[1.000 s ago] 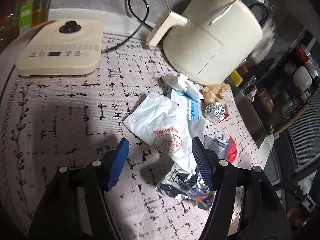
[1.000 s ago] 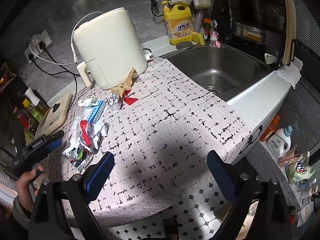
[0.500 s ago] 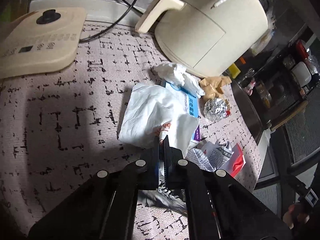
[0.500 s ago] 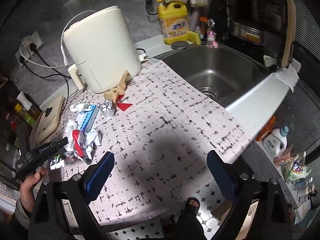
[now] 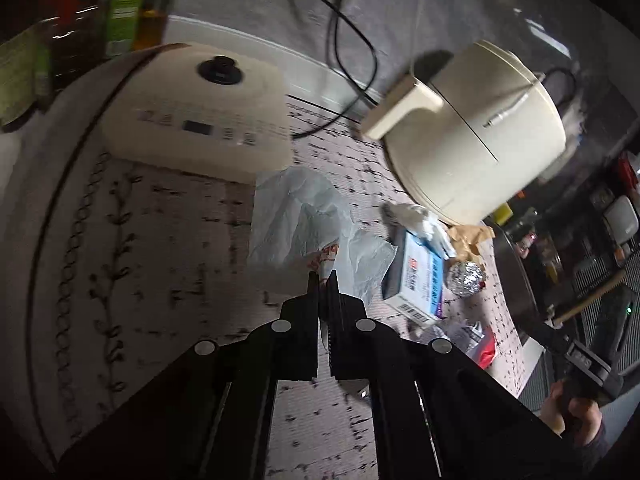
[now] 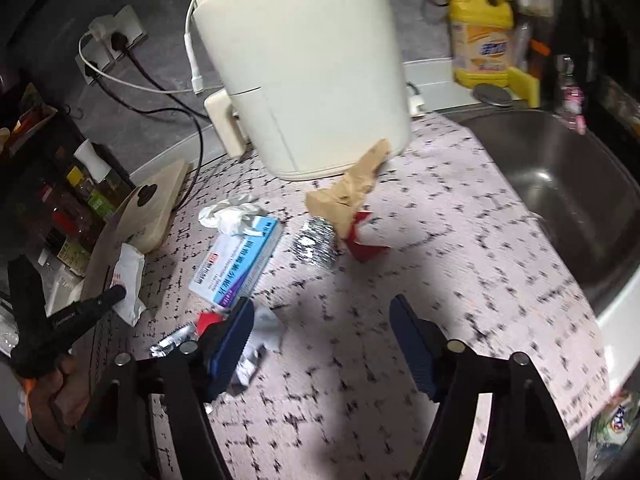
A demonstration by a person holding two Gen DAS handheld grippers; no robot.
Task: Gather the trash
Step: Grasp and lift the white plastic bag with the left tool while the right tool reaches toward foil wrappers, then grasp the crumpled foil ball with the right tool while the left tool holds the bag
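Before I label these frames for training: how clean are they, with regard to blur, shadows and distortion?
Left wrist view: motion blur smears the cream control panel and the mat; edges are dark, and fisheye bends the counter edge. Right wrist view: sharper at the blue-and-white box, but the mat's far marks streak, and a broad shadow lies between the right gripper fingers.

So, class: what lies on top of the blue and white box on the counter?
A crumpled white tissue rests on the far end of the blue and white box. The rest of its top is bare; what lies beneath the box is hidden.
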